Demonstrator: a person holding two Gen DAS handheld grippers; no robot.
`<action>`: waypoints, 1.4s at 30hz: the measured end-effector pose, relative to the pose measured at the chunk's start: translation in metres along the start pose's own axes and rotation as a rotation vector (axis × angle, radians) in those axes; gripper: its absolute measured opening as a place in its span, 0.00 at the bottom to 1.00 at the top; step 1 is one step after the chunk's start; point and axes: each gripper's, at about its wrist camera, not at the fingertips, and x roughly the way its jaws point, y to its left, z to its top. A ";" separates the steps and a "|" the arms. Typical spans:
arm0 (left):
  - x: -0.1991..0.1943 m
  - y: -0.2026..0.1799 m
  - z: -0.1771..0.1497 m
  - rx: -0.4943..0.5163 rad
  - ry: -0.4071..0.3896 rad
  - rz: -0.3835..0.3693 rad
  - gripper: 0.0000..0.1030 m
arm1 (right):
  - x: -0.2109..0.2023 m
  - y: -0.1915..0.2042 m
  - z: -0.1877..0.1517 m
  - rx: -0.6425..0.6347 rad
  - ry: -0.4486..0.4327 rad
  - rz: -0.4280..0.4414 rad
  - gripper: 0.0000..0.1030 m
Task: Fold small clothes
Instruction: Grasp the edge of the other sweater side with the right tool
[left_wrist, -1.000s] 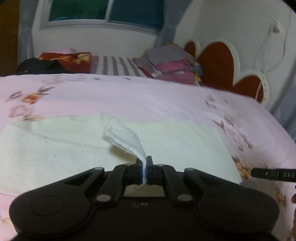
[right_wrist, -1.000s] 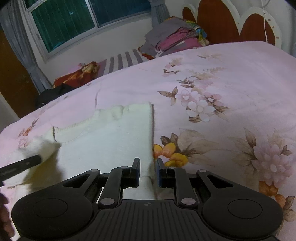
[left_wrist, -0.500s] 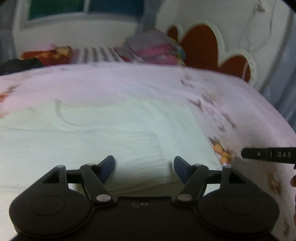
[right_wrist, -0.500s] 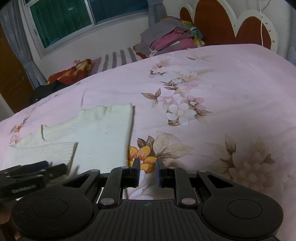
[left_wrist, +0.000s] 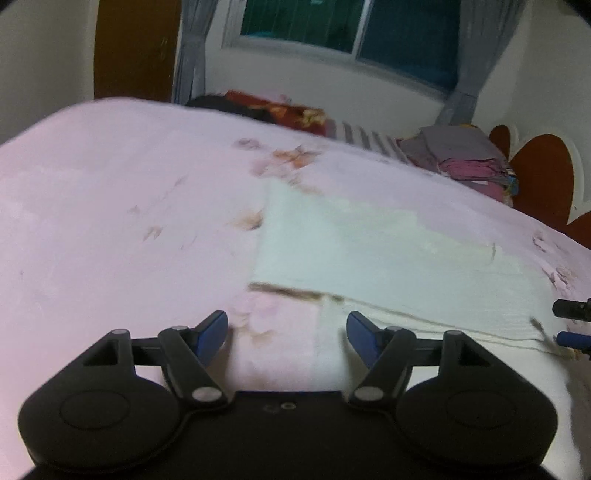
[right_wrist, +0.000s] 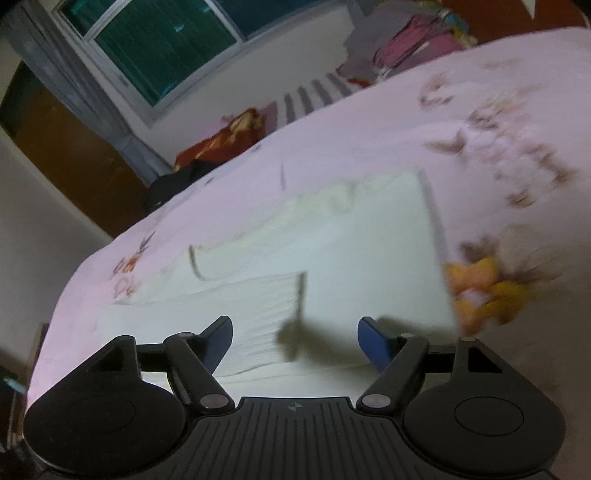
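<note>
Both grippers tilt down toward the bed (left_wrist: 110, 206), over its pink floral sheet. The left gripper (left_wrist: 286, 334) stands with its jaws wide apart and nothing between them; it hangs at the bottom centre of its frame, over the lower left corner of the cream knit garment (left_wrist: 369, 243), which lies flat and partly folded from centre to right. The right gripper (right_wrist: 295, 341) is opening its jaws; only the garment (right_wrist: 351, 236) shows between them, lying flat and unpinched, with a folded layer at lower centre of that frame. A stack of folded clothes (left_wrist: 465, 158) sits by the headboard at the upper right.
</note>
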 end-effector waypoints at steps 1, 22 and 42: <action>0.003 0.003 0.001 -0.006 0.010 -0.015 0.67 | 0.005 0.003 0.000 0.002 0.008 -0.010 0.65; 0.046 -0.006 0.009 0.117 0.048 -0.018 0.62 | 0.026 0.037 -0.006 -0.162 -0.026 -0.113 0.05; 0.050 -0.005 0.015 0.143 0.076 -0.037 0.61 | -0.019 -0.022 0.014 -0.110 -0.091 -0.228 0.05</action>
